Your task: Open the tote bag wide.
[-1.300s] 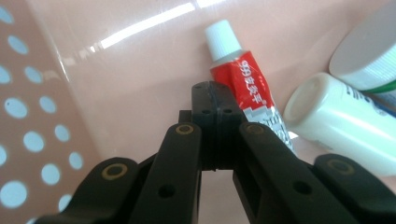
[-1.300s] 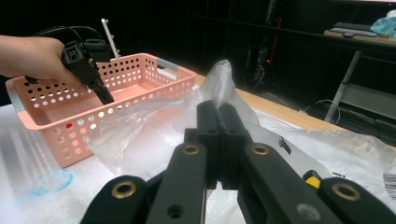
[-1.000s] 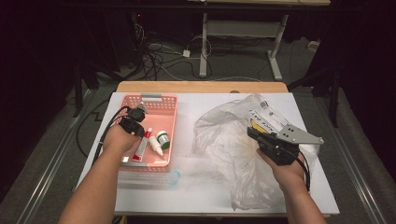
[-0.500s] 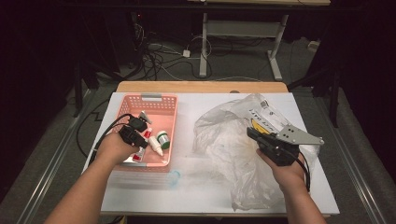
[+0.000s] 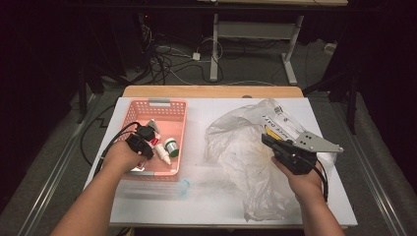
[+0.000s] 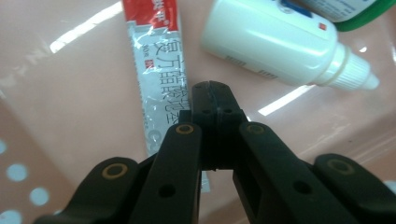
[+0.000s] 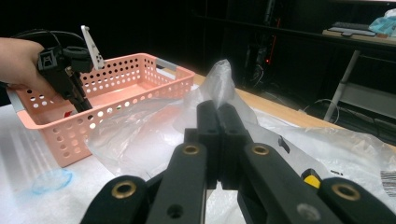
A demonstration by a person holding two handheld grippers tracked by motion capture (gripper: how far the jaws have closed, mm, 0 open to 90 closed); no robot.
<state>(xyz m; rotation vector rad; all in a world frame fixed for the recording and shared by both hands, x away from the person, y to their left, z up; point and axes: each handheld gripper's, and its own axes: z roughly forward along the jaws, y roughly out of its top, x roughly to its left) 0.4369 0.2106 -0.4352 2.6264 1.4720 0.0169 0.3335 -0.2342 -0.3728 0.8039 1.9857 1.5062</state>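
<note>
Left gripper view: the left gripper (image 6: 212,91) has its jaws clenched together, and they seem to pinch the near end of a flat red-and-white sachet (image 6: 156,70) lying on the floor of the pink basket (image 6: 60,121); the tips hide the contact itself, so the hold is likely rather than certain. Probably the gripper comes in low and steep so it can nip such a thin packet off the flat bottom. Just right of the sachet lies a white dropper bottle (image 6: 285,46) on its side, nozzle pointing right, and beyond it the edge of a green-capped jar (image 6: 355,14).

In the high view the basket (image 5: 167,105) sits at the left of the white table (image 5: 206,196), with these three things gathered at its near right corner.

The right gripper (image 7: 217,112) is also clenched, on a fold of the clear plastic bag (image 5: 246,152) at the right of the table, apparently holding it steady. A yellow-and-white packet (image 5: 278,129) shows through the bag's far part.
</note>
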